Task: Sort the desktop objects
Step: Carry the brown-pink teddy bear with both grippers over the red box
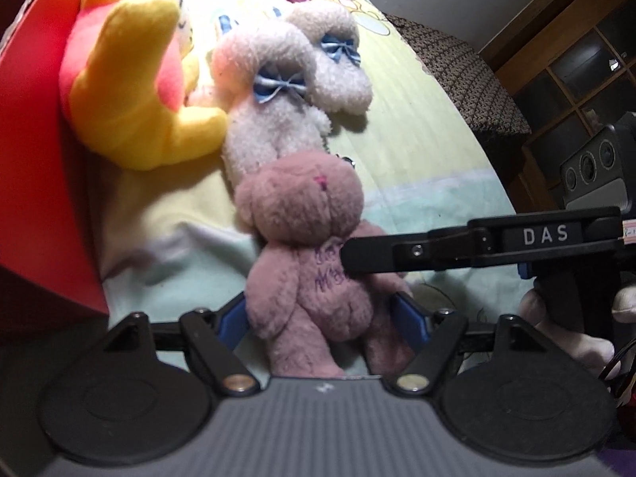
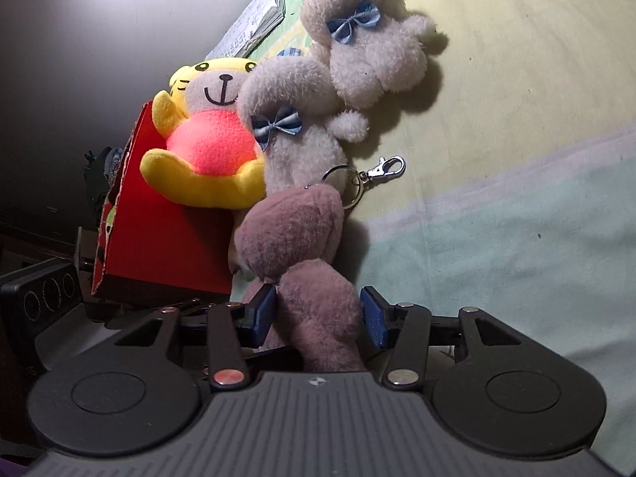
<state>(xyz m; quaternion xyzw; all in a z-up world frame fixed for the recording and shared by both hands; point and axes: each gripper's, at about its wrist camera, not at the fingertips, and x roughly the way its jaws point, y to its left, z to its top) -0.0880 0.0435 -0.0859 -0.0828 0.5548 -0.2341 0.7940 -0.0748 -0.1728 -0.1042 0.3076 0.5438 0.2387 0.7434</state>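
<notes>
While both tongs straddle the pink bear [image 1: 306, 262], neither set clearly presses it. The left tongs [image 1: 324, 318] stand parted at its hips, blue pads touching or just beside the fur, I cannot tell which. The right tongs [image 2: 318, 314] show a gap on one side of the bear's body, so they look released. The bear lies on a pale bedsheet [image 1: 429, 167], head touching a white bunny [image 1: 274, 119]; a second bunny [image 1: 338, 63] and a yellow tiger toy [image 1: 131, 91] lie beyond, the tiger against a red box [image 1: 35, 159]. Judging by this, the bear is being set among the plush group; next, both tongs should lift clear without dragging it.
</notes>
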